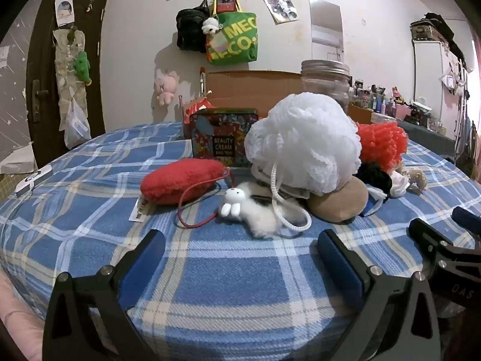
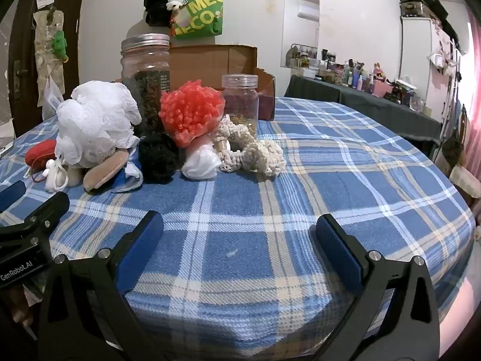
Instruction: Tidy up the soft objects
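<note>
**Soft pile lies ahead of both open grippers**

We hold the left gripper (image 1: 240, 249) with its jaws wide and nothing between them. The pile lies just beyond it, on the far side. On the left of the pile is the red sponge (image 1: 183, 182), with its long axis running left to right across our jaws. Beside it lies the small rabbit (image 1: 231, 203), the nearest thing to the left gripper. Then comes the white pouf (image 1: 303, 144), big and airy, resting on a tan pad (image 1: 339, 200). Farther right we see the red pouf (image 2: 192, 111), a black ball (image 2: 157, 158) and cream scrunchies (image 2: 252, 150). The right gripper (image 2: 237, 231) is also wide and empty, and the scrunchies lie nearest to it, well apart. All rest on the plaid cloth (image 2: 345, 180).
</note>
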`<state>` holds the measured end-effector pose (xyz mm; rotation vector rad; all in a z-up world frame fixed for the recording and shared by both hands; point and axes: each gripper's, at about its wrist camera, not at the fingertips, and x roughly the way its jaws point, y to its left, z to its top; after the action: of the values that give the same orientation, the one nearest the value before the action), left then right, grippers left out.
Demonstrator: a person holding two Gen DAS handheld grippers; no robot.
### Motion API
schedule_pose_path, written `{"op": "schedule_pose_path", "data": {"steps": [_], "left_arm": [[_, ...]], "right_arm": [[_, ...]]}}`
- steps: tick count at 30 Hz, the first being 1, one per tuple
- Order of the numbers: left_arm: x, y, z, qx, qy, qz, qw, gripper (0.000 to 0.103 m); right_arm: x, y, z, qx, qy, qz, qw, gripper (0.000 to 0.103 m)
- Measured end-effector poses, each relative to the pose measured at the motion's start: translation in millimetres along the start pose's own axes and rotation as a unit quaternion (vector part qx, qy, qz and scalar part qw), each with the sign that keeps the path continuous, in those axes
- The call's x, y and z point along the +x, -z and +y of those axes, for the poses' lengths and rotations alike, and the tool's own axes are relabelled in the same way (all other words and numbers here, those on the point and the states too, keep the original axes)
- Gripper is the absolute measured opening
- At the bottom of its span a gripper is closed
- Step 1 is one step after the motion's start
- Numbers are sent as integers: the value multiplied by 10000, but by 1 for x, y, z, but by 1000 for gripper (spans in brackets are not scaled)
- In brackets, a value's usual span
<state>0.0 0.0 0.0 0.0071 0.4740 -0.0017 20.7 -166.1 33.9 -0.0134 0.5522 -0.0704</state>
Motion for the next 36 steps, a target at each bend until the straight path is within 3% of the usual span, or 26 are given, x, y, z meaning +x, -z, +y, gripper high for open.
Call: {"op": "schedule_pose_path", "data": {"steps": [36], "left_arm": [[0, 0, 0, -32, 16, 38, 10000, 103]], "right_arm": [[0, 0, 1, 12, -7, 21, 10000, 103]]}}
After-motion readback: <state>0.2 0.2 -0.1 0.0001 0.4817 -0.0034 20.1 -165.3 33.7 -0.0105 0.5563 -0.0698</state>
